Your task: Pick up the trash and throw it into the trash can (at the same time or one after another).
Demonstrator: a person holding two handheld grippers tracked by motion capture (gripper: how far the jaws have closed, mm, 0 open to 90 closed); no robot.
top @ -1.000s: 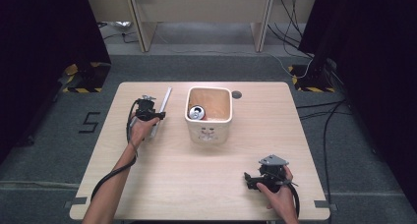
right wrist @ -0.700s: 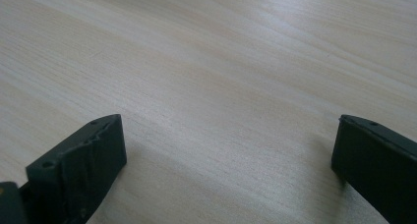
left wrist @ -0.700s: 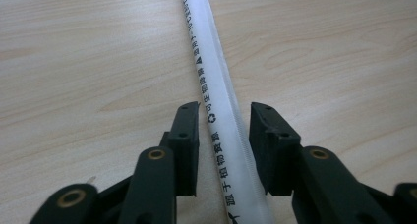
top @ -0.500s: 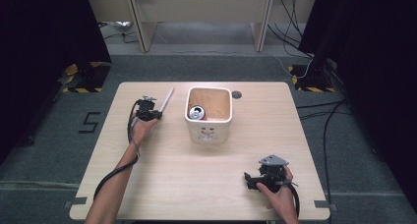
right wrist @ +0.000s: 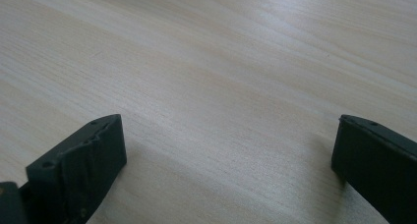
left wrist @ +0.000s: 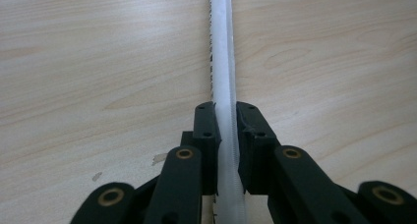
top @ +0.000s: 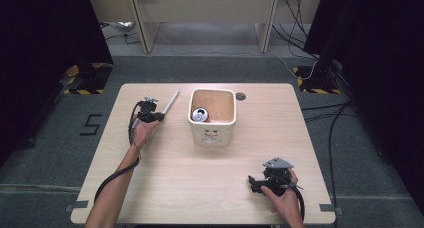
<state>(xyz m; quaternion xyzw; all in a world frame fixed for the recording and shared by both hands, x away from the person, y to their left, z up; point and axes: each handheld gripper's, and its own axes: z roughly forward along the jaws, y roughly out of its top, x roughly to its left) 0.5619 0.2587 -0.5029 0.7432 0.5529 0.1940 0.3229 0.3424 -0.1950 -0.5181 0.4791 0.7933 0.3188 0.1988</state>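
Left gripper (left wrist: 226, 130) clamps a slim, white, paper-wrapped straw (left wrist: 222, 62) on pale woodgrain

Bright overhead light, soft shadows, dark surroundings.

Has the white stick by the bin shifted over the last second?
No. The stick lies at the same slant left of the bin; the left hand-held gripper has just closed on it.
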